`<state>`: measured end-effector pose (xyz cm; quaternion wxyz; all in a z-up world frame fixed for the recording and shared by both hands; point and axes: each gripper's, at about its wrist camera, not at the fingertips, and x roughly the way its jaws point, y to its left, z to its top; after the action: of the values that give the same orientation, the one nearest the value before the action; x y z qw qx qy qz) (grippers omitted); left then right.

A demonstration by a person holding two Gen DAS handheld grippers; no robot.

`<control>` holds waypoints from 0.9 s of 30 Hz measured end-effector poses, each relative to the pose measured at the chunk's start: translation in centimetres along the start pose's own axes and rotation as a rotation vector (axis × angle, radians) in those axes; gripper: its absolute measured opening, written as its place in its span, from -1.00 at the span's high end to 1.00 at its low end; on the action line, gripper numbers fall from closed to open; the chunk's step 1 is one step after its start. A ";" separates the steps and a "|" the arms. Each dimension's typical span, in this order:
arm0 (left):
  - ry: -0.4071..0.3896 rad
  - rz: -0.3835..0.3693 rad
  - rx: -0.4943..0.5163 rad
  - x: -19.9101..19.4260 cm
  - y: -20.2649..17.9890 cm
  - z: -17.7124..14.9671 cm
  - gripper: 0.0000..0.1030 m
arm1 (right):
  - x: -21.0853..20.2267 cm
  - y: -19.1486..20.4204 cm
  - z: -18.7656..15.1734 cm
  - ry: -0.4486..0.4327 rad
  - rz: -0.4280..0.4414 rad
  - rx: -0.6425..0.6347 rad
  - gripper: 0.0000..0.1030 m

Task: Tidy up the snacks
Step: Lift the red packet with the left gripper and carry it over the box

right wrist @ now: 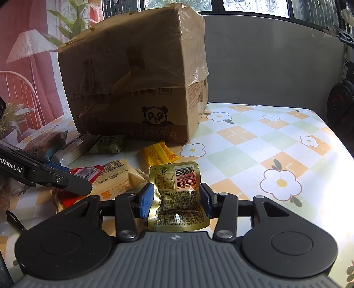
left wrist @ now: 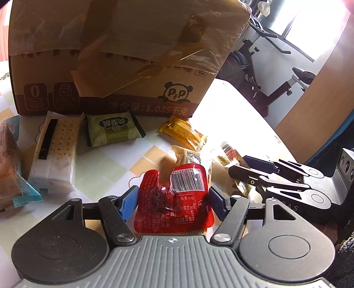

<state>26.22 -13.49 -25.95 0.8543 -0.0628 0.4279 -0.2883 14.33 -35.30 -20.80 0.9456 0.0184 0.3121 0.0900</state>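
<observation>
Near the table's (right wrist: pixel 254 137) front edge, right gripper (right wrist: pixel 177 199) clamps a gold pouch (right wrist: pixel 177 199); left gripper (left wrist: pixel 172 199) straddles a red pouch (left wrist: pixel 174 199), grip uncertain, probably for sorting.

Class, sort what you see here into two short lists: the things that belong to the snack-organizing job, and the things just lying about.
Part of the job:
red packet between the left gripper pads
gold packet pinched in the right gripper
green packet
cracker pack
yellow packet
cardboard box

Just lying about:
exercise bike
floor lamp
plant
</observation>
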 end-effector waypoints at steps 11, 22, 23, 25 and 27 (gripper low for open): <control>-0.058 0.008 -0.038 -1.7 0.2 0.7 0.47 | -0.1 -0.1 -0.1 -0.008 0.007 0.002 0.08; -0.141 0.090 -0.012 -3.8 0.4 2.0 0.47 | -0.2 -0.2 -0.2 -0.014 0.002 -0.002 0.08; -0.143 0.101 -0.009 -3.9 0.4 2.1 0.47 | -0.3 -0.2 -0.2 -0.021 -0.002 -0.001 0.08; -0.155 0.125 -0.003 -4.4 0.6 2.5 0.47 | -0.5 -0.2 -0.1 -0.022 -0.014 0.001 0.08; -0.177 0.147 0.002 -5.3 1.0 3.2 0.47 | -0.8 -0.1 0.1 -0.029 -0.014 -0.004 0.08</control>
<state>26.60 -10.18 -20.62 0.9077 -0.0558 0.3539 -0.2185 13.79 -35.50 -20.30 0.9507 0.0158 0.2981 0.0834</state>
